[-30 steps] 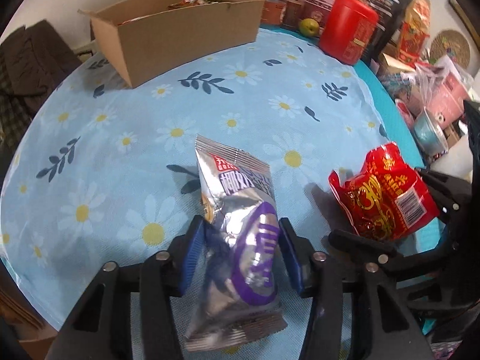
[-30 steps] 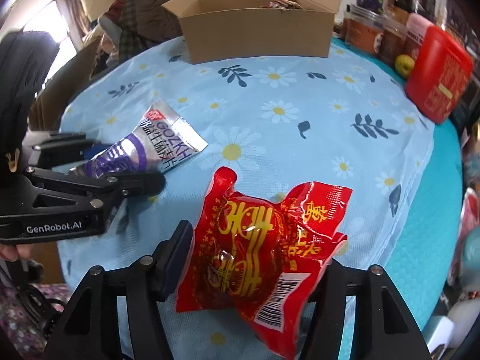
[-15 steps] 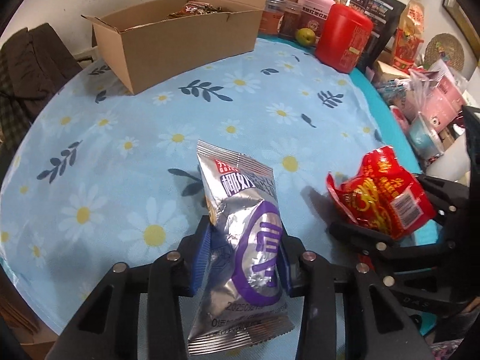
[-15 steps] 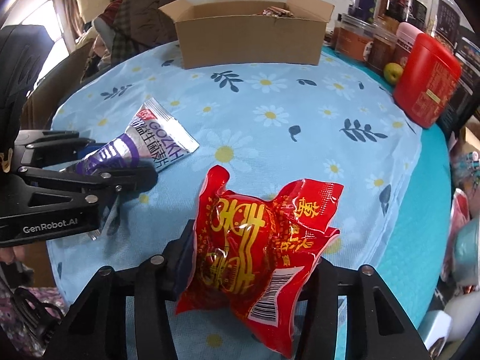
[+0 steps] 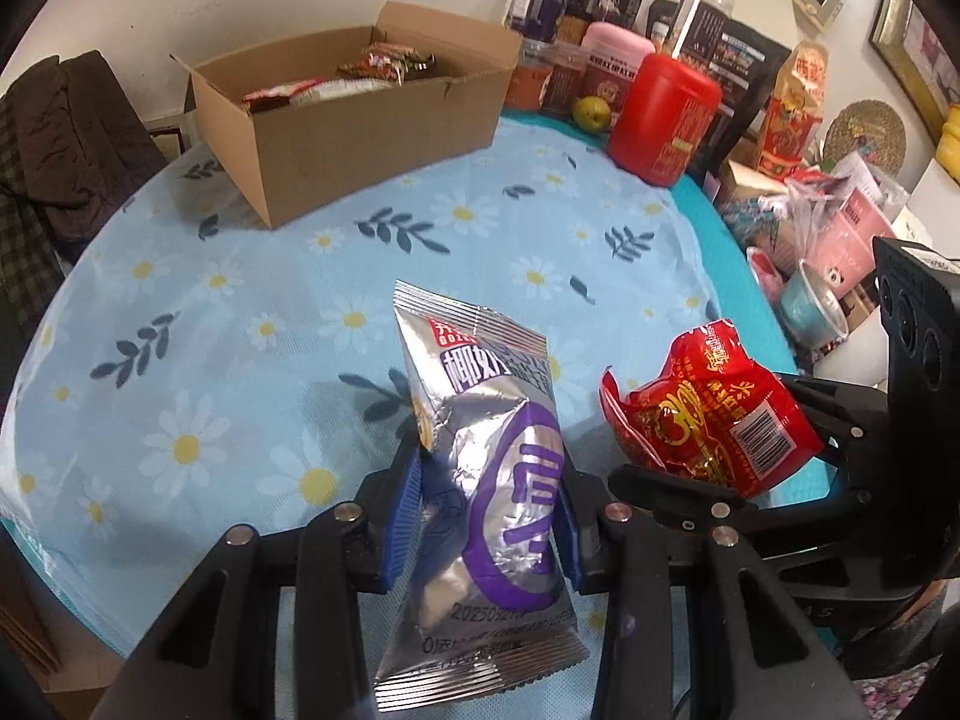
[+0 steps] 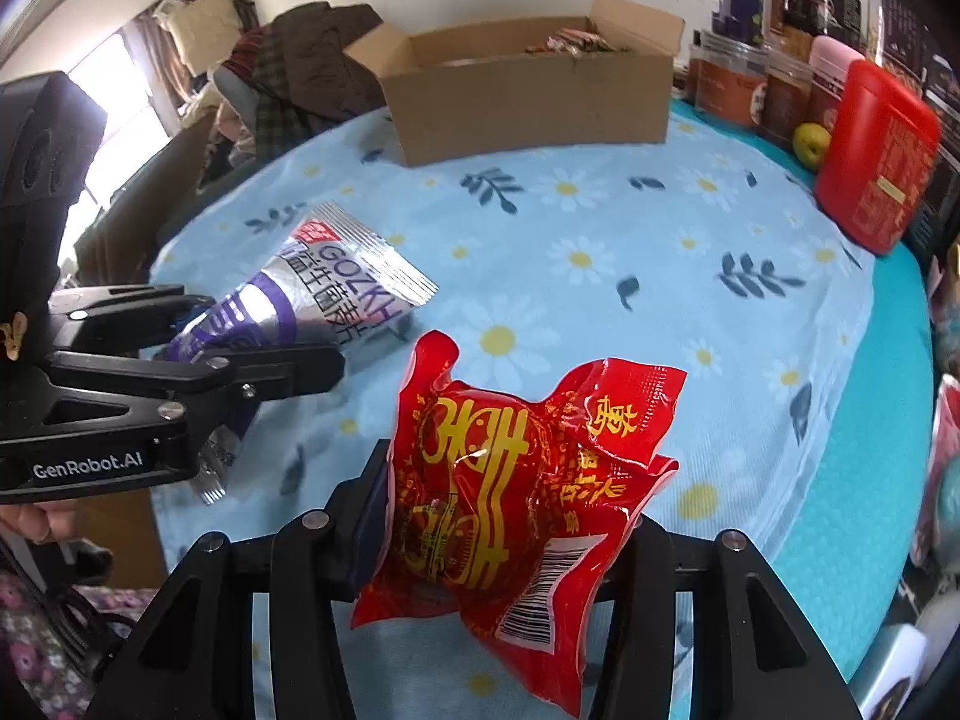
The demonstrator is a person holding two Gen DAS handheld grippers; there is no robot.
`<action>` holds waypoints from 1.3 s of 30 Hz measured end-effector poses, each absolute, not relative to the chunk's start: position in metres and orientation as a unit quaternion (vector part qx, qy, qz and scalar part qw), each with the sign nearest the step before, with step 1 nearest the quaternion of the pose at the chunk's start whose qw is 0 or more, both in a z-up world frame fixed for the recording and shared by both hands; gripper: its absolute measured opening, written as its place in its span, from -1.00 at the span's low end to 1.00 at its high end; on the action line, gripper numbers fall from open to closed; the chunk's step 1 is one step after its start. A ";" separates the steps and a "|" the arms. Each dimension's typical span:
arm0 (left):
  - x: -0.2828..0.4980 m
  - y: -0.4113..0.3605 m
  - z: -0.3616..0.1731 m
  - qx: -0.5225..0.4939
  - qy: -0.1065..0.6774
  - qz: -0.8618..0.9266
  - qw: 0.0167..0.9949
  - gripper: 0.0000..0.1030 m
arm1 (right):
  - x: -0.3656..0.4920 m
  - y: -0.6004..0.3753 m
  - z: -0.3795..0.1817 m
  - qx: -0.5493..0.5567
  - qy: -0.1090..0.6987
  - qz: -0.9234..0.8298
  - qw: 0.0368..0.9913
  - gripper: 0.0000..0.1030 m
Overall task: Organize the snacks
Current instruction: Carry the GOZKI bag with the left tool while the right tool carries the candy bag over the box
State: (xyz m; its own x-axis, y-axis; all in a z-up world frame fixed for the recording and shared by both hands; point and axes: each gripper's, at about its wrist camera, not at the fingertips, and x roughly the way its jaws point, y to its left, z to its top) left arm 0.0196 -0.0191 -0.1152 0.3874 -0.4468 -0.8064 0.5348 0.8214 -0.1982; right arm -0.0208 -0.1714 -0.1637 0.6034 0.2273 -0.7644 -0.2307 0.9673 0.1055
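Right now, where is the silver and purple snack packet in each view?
Left wrist view: silver and purple snack packet at bottom centre, clamped in the left gripper.
Right wrist view: same packet at left middle.
Shared landmark: cardboard box at the table's far side.

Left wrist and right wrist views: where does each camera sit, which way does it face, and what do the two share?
Left wrist: rides the left tool, looking down along it across the table; silver snack packet pinched, right tool at its right edge.
Right wrist: rides the right tool, clamping the red snack packet; left tool and a fingertip at left.
Shared: both packets, cardboard box, red canister, daisy tablecloth.
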 end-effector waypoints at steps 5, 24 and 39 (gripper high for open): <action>0.023 -0.015 -0.097 0.040 0.448 -0.297 0.842 -0.25 | -0.018 -0.166 -0.138 -0.006 0.398 0.140 0.907 -0.05; 0.054 -0.007 -0.042 0.015 0.375 -0.303 0.876 -0.25 | 0.017 -0.156 -0.073 -0.018 0.327 0.193 0.925 -0.05; 0.128 -0.008 0.009 0.018 0.306 -0.303 0.902 -0.25 | 0.083 -0.155 -0.017 -0.042 0.266 0.192 0.944 -0.05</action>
State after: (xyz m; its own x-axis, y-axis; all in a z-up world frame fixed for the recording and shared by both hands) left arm 0.1280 -0.0085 0.0091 0.6288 -0.5359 -0.5634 0.5579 0.8156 -0.1531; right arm 0.0832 -0.1550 -0.0169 0.7848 0.3393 -0.5186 -0.3839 0.9231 0.0230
